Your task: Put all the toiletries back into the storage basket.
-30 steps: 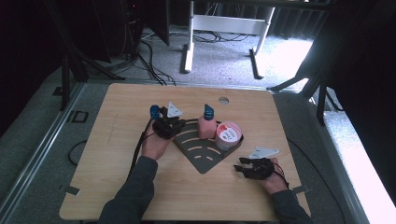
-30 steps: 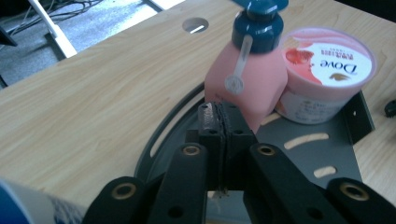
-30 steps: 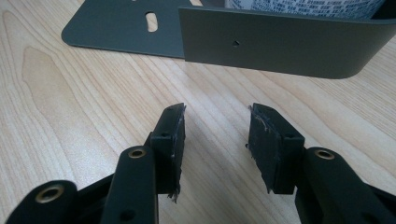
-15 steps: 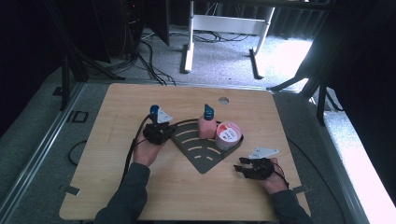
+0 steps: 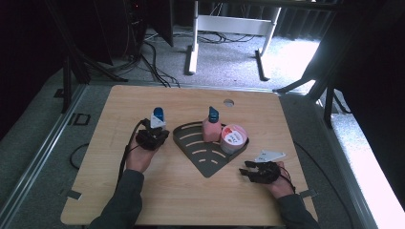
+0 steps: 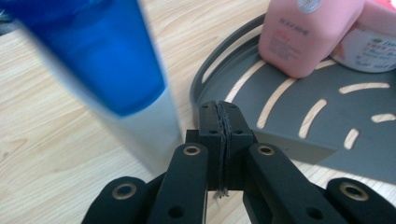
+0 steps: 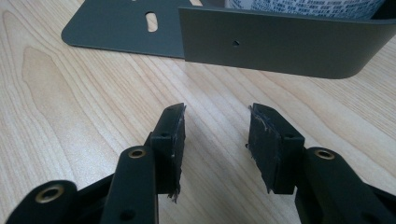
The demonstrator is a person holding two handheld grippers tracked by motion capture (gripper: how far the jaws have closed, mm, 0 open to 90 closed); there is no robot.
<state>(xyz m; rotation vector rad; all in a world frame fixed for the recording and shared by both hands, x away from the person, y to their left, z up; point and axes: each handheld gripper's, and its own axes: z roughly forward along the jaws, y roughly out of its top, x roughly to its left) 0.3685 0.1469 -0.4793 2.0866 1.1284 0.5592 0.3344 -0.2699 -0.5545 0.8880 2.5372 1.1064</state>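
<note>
While the right hand-held gripper rests half open, the clenched, empty left hand-held gripper has withdrawn from the rack toward the blue-capped bottle, probably its next pick.

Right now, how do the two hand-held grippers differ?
The left hand-held gripper has its jaws pressed together with nothing between them, while the right hand-held gripper has its jaws apart over bare wood. The left one sits beside the grey tray's curved slotted side, next to a blurred blue thing; the right one faces the tray's plain outer wall. Both hold nothing and have black jaws.
</note>
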